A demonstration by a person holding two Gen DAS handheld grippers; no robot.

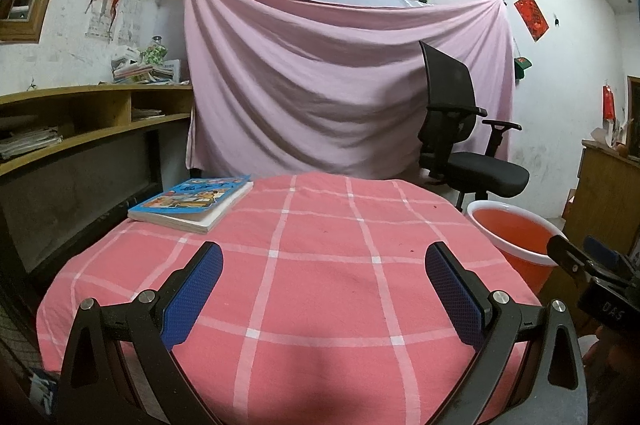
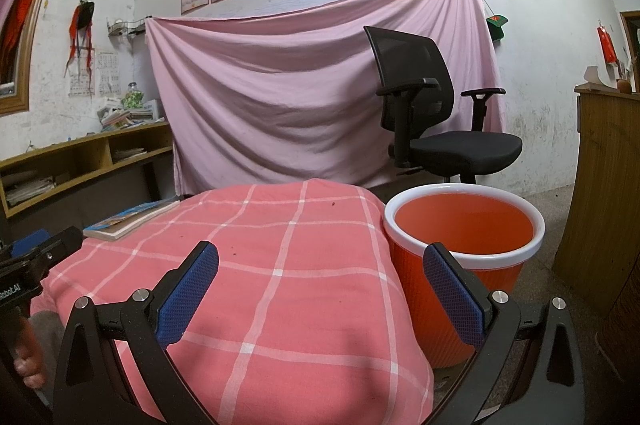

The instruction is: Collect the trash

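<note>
An orange bin with a white rim (image 2: 464, 225) stands on the floor beside the table's right edge; it also shows in the left wrist view as the orange bin (image 1: 516, 237). My left gripper (image 1: 323, 257) hovers open over the pink checked tablecloth (image 1: 320, 225), nothing between its blue pads. My right gripper (image 2: 320, 257) is open too, straddling the table's right edge, its right finger (image 2: 452, 289) in front of the bin. No loose trash shows on the cloth, only tiny dark specks (image 2: 332, 203). The bin's bottom is hidden.
A children's book (image 1: 192, 203) lies at the table's far left corner. A black office chair (image 2: 436, 113) stands behind the bin, before a hanging pink sheet (image 2: 304, 97). Wooden shelves (image 1: 80, 121) run along the left, a wooden cabinet (image 2: 604, 193) on the right.
</note>
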